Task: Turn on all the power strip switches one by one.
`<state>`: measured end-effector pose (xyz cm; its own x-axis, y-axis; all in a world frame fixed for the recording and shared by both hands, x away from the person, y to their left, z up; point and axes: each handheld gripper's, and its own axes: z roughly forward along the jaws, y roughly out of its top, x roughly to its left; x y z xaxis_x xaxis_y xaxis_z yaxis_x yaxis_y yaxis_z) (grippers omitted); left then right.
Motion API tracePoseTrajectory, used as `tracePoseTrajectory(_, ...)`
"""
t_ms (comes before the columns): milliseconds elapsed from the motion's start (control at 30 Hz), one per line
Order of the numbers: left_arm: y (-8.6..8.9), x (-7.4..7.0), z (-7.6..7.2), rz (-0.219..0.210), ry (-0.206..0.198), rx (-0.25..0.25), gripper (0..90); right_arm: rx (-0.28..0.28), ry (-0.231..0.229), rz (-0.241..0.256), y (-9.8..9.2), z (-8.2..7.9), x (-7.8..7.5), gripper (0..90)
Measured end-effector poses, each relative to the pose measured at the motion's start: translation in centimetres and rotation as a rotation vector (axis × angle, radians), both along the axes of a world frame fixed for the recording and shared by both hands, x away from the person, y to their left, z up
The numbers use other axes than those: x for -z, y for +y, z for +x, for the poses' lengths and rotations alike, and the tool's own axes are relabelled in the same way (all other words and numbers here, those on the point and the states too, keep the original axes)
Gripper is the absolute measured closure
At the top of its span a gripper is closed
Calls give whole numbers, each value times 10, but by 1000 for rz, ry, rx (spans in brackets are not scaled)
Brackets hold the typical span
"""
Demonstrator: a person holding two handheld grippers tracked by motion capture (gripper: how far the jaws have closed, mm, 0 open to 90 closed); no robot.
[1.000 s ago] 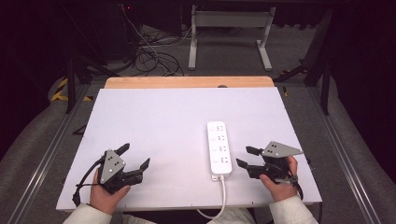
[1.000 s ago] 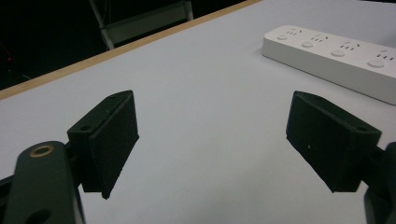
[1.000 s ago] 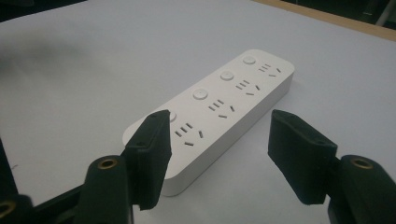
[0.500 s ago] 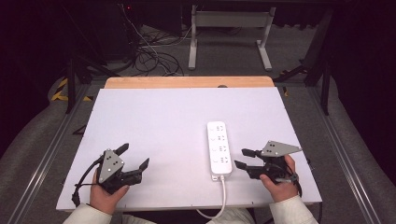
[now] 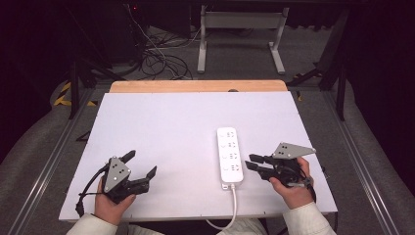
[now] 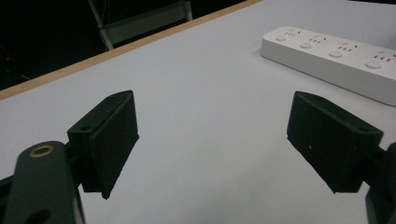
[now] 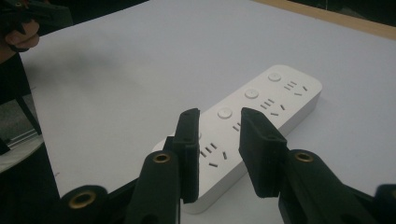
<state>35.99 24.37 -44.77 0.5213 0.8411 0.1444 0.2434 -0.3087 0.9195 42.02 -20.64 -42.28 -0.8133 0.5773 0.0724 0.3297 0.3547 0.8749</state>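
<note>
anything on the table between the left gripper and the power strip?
Nothing: in the high view, only bare white table lies between the left gripper and the power strip. The left gripper view shows the same empty stretch.

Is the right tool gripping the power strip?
No: the right tool sits beside the power strip, with nothing between its narrowly parted jaws.
</note>
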Motion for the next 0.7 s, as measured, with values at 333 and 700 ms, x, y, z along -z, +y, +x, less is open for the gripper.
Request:
tracePoseTrajectory(333, -1, 1, 1, 8, 8, 3, 169, 40, -3, -45, 17, 15, -14, 850)
tracePoseTrajectory(700, -1, 1, 1, 10, 10, 4, 169, -5, 0, -85, 27, 24, -21, 900)
